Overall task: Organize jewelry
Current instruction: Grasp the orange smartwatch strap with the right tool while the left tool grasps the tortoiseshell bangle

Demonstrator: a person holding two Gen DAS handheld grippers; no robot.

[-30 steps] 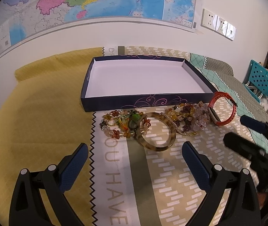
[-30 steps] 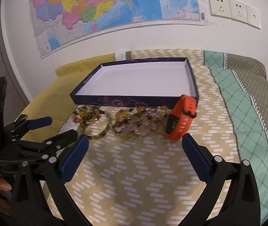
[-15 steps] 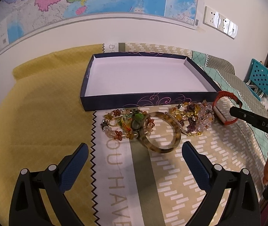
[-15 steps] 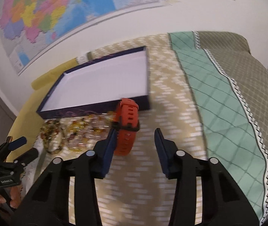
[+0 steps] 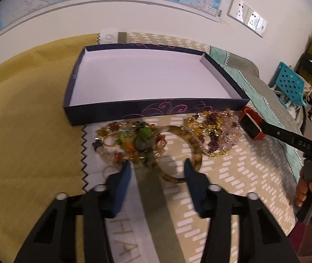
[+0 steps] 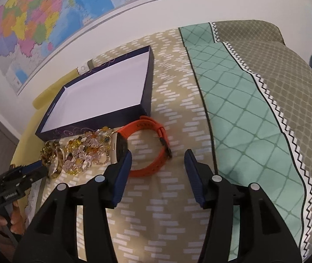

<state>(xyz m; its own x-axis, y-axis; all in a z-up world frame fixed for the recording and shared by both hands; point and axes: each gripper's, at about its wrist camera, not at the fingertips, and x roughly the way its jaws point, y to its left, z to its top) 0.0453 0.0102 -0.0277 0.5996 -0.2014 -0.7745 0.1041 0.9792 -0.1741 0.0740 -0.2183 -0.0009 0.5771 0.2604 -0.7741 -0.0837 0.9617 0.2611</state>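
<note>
An empty dark blue box [image 5: 156, 107] with a white inside lies on the patterned cloth; it also shows in the right wrist view [image 6: 147, 83]. In front of it lie a flower bead bracelet [image 5: 121, 140], a tortoiseshell bangle [image 5: 196, 153], a heap of beaded bracelets [image 5: 217, 131] and an orange watch [image 5: 251, 127]. My left gripper [image 5: 157, 169] is open, its jaws either side of the bangle's near rim. My right gripper [image 6: 157, 161] is open around the near side of the orange watch [image 6: 149, 144], which lies flat.
A yellow cloth [image 5: 28, 144] covers the left of the table. Teal and grey patterned cloth [image 6: 254, 114] covers the right. A wall with a map [image 6: 46, 17] stands behind. A blue perforated chair [image 5: 289, 85] stands at the right.
My left gripper has moved forward to the bangle and narrowed. My right gripper has moved onto the watch, which now lies flat instead of on edge.
</note>
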